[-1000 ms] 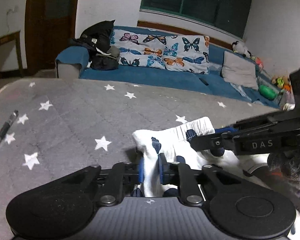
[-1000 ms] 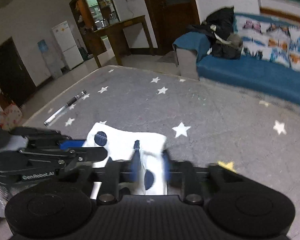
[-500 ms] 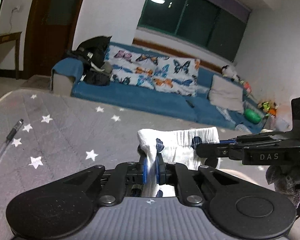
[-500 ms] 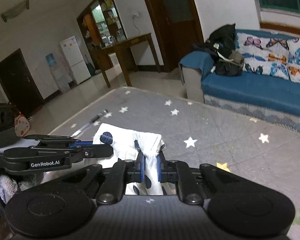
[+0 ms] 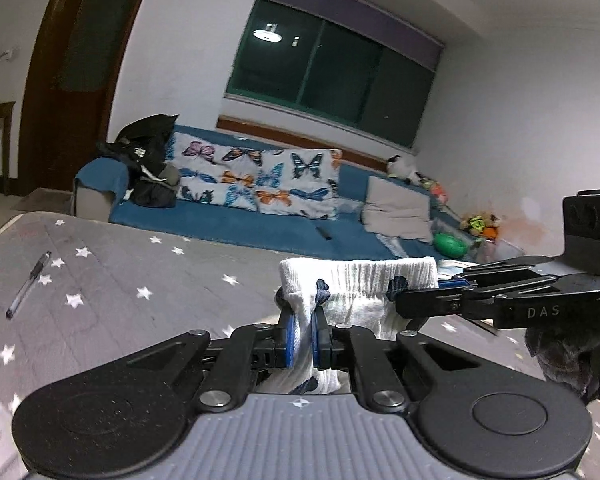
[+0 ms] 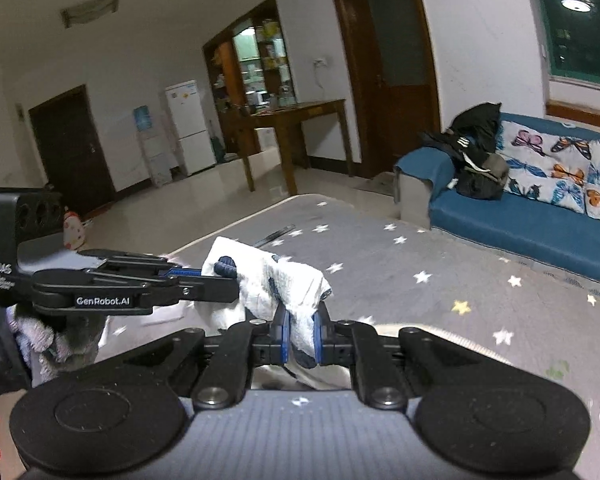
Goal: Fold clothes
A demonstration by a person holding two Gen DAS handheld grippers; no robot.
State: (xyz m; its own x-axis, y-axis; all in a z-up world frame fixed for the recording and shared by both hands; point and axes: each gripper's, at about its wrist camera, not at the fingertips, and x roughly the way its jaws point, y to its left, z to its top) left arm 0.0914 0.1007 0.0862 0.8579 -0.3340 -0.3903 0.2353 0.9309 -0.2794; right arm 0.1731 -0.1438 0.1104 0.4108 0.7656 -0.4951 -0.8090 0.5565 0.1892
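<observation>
Left claw [image 5: 301,334] was clamped on the left corner of a small white knitted garment with dark blue spots [image 5: 356,280]; right claw [image 6: 301,334] pinched its other corner. Garment was lifted clear above the grey quilted star-print bed cover [image 5: 148,280], ribbed band stretched between the two claws, rest hanging below, mostly hidden behind the claw bodies.

Risks, as judged: each grip looked like only a thin edge of cloth between the blue pads [image 5: 286,338], so a tug sideways could pull one corner free and let the garment swing or drop in a heap. Uneven height between claws would lay it down skewed and wrinkled. Hanging part was out of sight, so it could bunch under itself on lowering.

Surface and room, left to right in the left wrist view: clear-barrelled pen with dark cap [image 5: 28,284] on the cover at far left, dark wooden door [image 5: 72,80] behind, blue sofa [image 5: 228,224] with black clothes pile [image 5: 148,168] and butterfly-print cushions [image 5: 260,184], dark window [image 5: 332,84] above, green ball [image 5: 452,244] and toys at far right.
</observation>
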